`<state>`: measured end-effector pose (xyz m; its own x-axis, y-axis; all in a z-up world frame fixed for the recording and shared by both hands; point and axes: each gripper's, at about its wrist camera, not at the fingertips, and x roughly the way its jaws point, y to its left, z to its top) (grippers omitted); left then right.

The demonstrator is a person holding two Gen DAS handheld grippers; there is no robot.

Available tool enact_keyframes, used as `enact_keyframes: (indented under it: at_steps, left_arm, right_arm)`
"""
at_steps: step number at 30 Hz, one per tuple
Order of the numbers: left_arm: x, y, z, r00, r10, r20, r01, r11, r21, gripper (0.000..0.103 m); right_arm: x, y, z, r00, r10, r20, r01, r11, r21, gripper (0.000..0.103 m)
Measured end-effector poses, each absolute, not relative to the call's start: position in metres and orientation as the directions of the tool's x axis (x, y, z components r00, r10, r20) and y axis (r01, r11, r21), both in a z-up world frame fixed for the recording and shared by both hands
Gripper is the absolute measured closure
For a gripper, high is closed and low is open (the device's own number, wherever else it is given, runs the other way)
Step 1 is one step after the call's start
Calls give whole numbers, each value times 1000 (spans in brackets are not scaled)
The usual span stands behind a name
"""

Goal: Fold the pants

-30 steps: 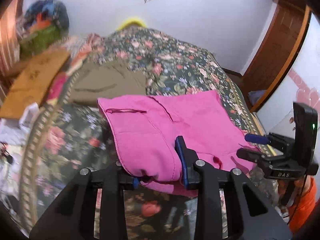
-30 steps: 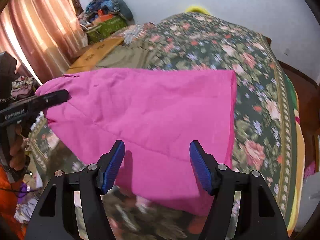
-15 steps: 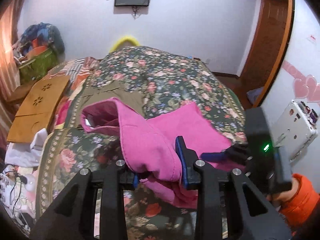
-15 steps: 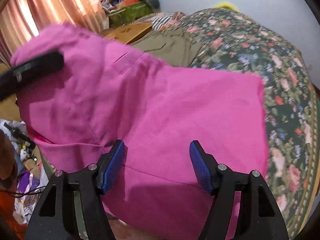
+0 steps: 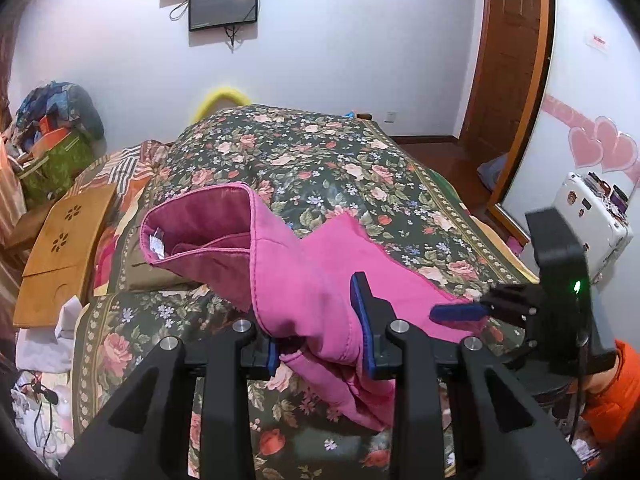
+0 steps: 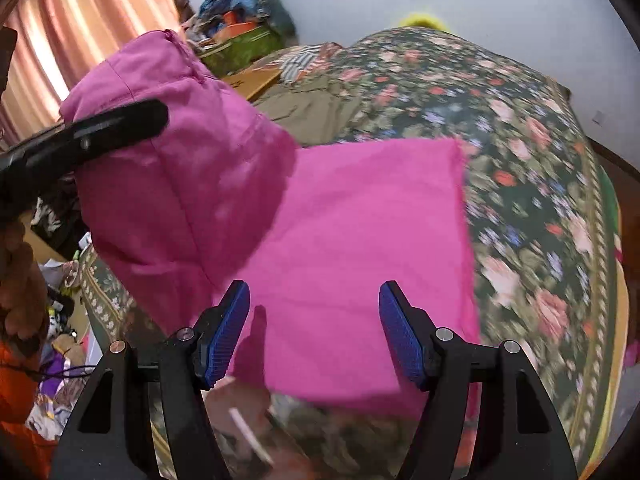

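Since a second ago we have lifted the pants (image 5: pixel 304 276) off the bed (image 5: pixel 340 168): our left tool (image 5: pixel 320 320) is clamped on bunched waistband, our right tool (image 6: pixel 314 332) gapes empty beside it. One-sided hold risks a skewed fold.

No text, brand, number or sign can be read in either view. A small red-lettered wall sign (image 5: pixel 599 40), far up and right of the left jaws, is too small to make out.
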<state>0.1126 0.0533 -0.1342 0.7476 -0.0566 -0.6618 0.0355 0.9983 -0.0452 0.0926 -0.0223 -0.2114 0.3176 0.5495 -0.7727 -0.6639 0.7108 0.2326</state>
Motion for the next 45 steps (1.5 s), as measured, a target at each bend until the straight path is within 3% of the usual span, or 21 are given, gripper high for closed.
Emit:
enact_keyframes:
  at_steps: [8,17,27,34,45]
  left_arm:
    - [128,33,-131,741,-112,-663,93,994,-65,72]
    - [149,14,-133,720,-144,-679,136,989,-65,73]
    - [172,-13,-142,688,-185,-702,182,980,-80,78]
    - [190,-34,-164,630,-233,-741,227,968,-112,83]
    - [203,-59,-205,510,-260,-820,249,957,-148,81]
  right_arm:
    - [89,-15,-230,327,518,-790,-659,724,202,33]
    - [90,-50,-215,372,538,-756,-617,752,231,36]
    - [97,-70,-236,383,488,-784,-569,793,216,33]
    - [97,-78,-232,381,504,-775,-560,793,241,34]
    - [93,-104,-229,411,488,-770,-516,821,245,34]
